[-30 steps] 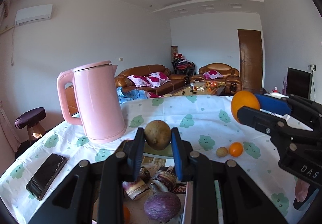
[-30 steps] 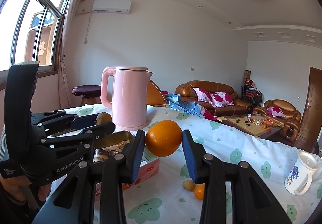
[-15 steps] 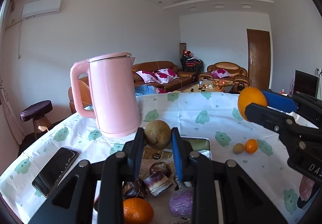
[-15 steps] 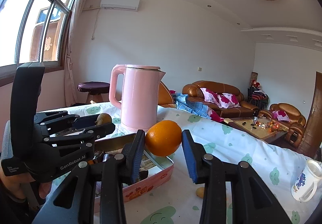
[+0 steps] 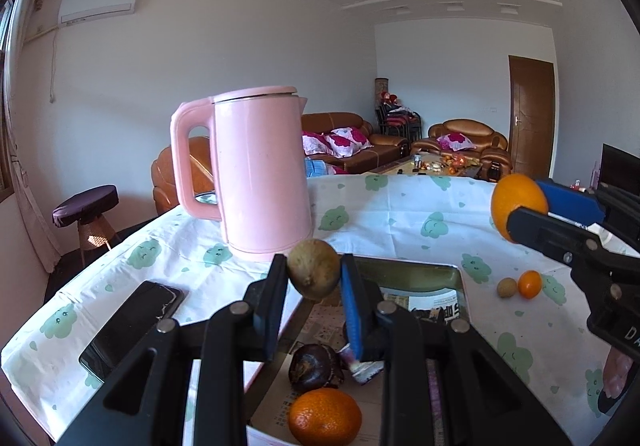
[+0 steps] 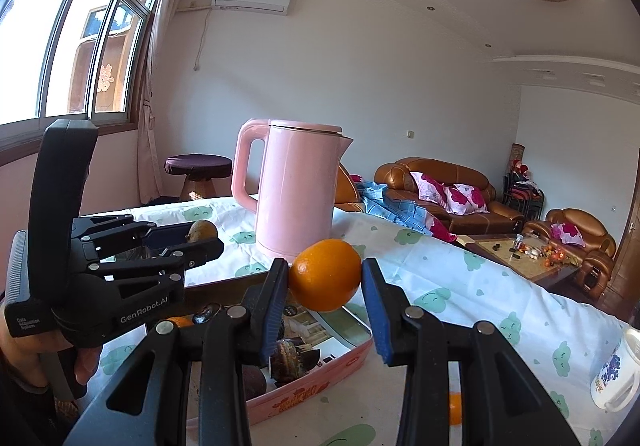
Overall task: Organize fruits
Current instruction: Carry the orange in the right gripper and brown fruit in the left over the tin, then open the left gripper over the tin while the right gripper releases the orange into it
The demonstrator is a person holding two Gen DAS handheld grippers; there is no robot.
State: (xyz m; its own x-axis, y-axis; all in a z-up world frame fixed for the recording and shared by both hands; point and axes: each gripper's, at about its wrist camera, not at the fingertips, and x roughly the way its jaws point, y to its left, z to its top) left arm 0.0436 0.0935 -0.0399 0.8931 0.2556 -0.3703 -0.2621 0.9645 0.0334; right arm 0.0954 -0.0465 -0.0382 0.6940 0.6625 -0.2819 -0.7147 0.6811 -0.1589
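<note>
My left gripper (image 5: 314, 278) is shut on a brown-green kiwi-like fruit (image 5: 313, 273) and holds it above a pink tin box (image 5: 416, 278). The box holds an orange (image 5: 325, 421), dark purple fruits (image 5: 316, 366) and paper. My right gripper (image 6: 325, 278) is shut on a large orange (image 6: 325, 274), held above the box's right edge (image 6: 320, 386). That orange also shows in the left wrist view (image 5: 518, 203). A small orange fruit (image 5: 529, 284) and a small brown fruit (image 5: 506, 287) lie on the tablecloth right of the box.
A pink kettle (image 5: 260, 173) stands behind the box. A black phone (image 5: 132, 326) lies on the table's left. A white mug (image 6: 616, 378) stands at the right. The table has a white cloth (image 5: 400, 213) with green prints.
Both grippers have moved back and up a little with their fruits; the box now shows more under them, and an orange inside it has come into view.
</note>
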